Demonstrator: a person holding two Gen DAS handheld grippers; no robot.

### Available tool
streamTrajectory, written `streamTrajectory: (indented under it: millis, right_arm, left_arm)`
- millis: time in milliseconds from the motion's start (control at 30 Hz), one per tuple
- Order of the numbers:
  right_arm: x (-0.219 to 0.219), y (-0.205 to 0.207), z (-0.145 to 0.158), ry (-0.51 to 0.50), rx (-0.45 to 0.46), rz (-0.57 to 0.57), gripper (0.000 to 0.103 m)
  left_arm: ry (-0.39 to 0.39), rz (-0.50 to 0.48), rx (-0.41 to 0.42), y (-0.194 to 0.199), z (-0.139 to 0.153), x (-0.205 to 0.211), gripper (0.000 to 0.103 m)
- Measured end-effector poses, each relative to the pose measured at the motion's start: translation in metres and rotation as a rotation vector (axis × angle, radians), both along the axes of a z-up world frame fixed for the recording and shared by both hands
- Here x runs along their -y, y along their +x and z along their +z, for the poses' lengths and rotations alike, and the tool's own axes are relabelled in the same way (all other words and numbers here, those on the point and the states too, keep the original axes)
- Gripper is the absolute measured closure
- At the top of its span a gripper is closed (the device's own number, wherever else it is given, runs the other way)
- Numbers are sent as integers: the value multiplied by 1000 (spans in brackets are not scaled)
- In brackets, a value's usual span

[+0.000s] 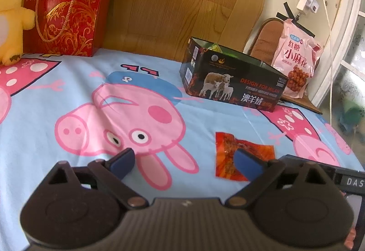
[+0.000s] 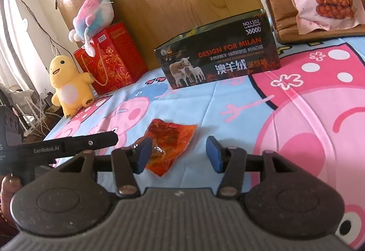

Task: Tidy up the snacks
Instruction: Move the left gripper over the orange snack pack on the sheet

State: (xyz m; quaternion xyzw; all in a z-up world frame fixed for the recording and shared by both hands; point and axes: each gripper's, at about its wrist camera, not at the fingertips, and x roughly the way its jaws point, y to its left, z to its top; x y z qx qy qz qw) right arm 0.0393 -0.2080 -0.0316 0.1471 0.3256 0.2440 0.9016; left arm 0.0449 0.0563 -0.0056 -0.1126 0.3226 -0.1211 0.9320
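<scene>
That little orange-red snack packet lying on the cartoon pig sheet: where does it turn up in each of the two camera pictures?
Left wrist view: the orange-red packet lies lower right of centre, partly behind one blue fingertip.
Right wrist view: the packet lies just below centre, ahead of the gripper, nearer the left-hand fingertip.
Shared landmark: the black box with sheep stands beyond the packet in both.

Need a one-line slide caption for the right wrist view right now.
Right gripper open just short of the orange snack packet lying on the cartoon sheet, black open-top box beyond.
</scene>
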Motion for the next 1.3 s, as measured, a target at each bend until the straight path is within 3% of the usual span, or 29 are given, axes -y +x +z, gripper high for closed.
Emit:
streamTrajectory:
  millis: [1300]
  right_arm:
    - [-2, 0, 0, 0, -1, -10, 47]
  left_arm:
    - [-5, -4, 0, 0, 0, 0, 4]
